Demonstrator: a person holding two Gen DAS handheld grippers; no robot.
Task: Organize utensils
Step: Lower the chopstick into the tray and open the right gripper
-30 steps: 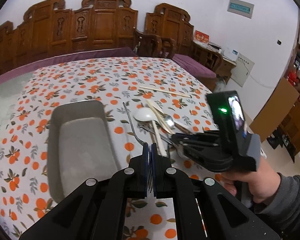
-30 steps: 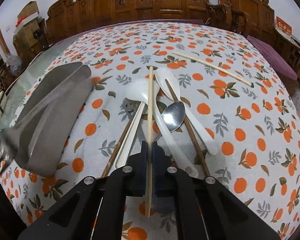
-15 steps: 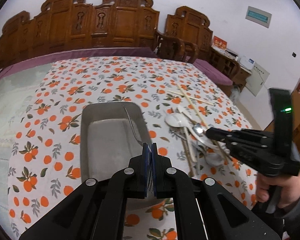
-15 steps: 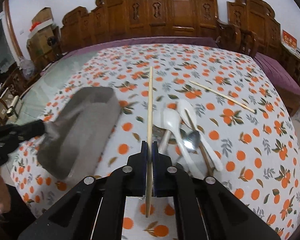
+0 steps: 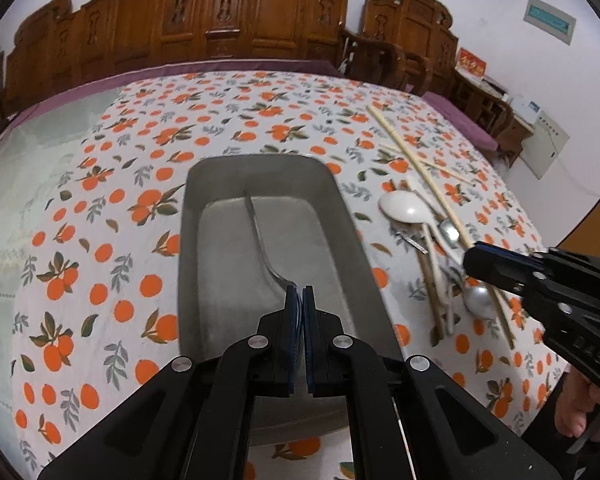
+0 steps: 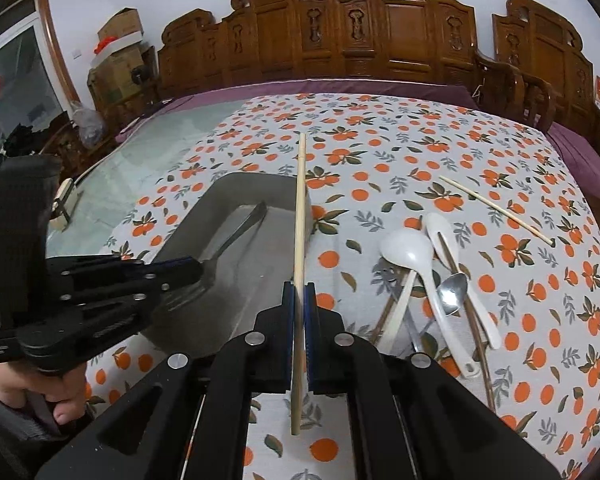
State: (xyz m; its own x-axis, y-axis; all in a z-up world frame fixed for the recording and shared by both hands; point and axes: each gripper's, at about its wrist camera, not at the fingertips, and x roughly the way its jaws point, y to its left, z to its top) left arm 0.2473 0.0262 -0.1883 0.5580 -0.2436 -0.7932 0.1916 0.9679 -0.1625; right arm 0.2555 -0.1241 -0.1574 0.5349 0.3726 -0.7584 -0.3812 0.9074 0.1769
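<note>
My left gripper (image 5: 299,294) is shut on a metal fork (image 5: 260,240) and holds it over the grey metal tray (image 5: 260,168); the handle points away over the tray's floor. My right gripper (image 6: 299,290) is shut on a pale wooden chopstick (image 6: 299,216) that reaches over the tray's right rim (image 6: 260,178). The left gripper also shows in the right wrist view (image 6: 196,272), the right gripper in the left wrist view (image 5: 470,258). A pile of white spoons (image 6: 408,252), a metal spoon (image 6: 452,288) and chopsticks lies right of the tray.
A single chopstick (image 6: 496,210) lies apart at the far right of the orange-patterned tablecloth (image 6: 380,148). Carved wooden chairs (image 6: 380,32) line the table's far side. Boxes and clutter (image 6: 116,60) stand at the left.
My left gripper has carried the fork from beside the pile to over the tray. My right gripper has lifted the chopstick off the pile and swung it left toward the tray.
</note>
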